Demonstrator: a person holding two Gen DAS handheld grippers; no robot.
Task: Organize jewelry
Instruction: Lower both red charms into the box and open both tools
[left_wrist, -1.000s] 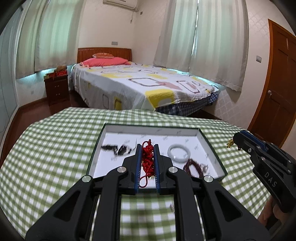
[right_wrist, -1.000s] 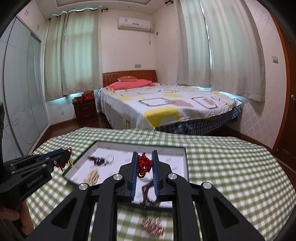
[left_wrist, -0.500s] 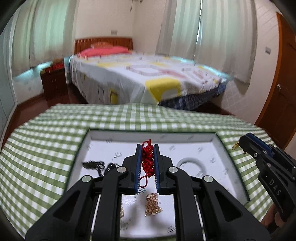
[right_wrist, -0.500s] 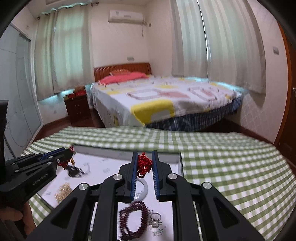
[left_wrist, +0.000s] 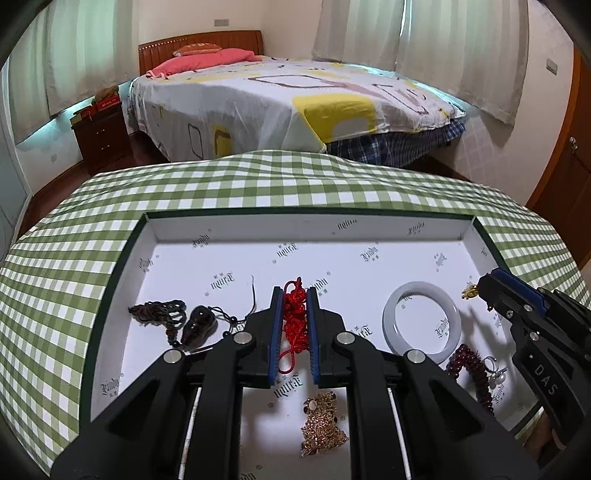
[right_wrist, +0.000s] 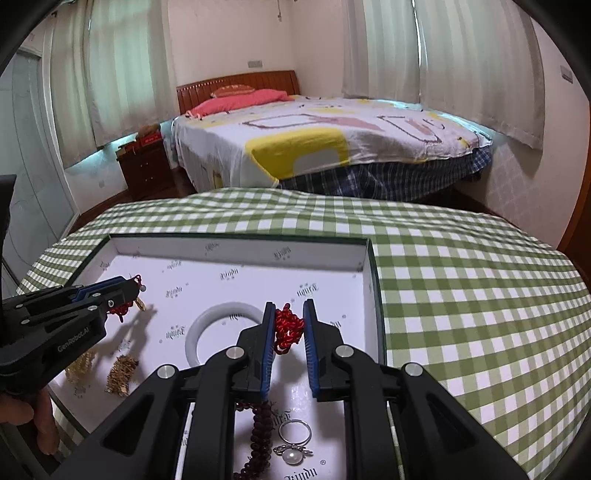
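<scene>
A white-lined tray (left_wrist: 306, 229) (right_wrist: 236, 245) lies on the green checked table. My left gripper (left_wrist: 295, 295) is shut on a red knotted cord (left_wrist: 294, 321) above the tray's middle. My right gripper (right_wrist: 289, 308) holds another red knotted cord (right_wrist: 288, 326), which clings to the left finger with a gap at the right one; it hovers over the tray's right part. In the tray lie a white bangle (left_wrist: 421, 326) (right_wrist: 207, 325), a dark cord pendant (left_wrist: 195, 325), a gold chain (left_wrist: 321, 421) (right_wrist: 120, 373), a dark red bead bracelet (left_wrist: 474, 373) (right_wrist: 258, 432) and a pearl ring (right_wrist: 293, 443).
The checked cloth (right_wrist: 461, 295) is bare to the right of the tray. A bed (left_wrist: 295, 99) and a wooden nightstand (left_wrist: 99, 136) stand beyond the table's far edge. A wooden door (left_wrist: 565, 166) is at the right.
Both grippers have moved forward and lower over the tray, each keeping its red cord. The right gripper's jaws now stand a little wider apart.
</scene>
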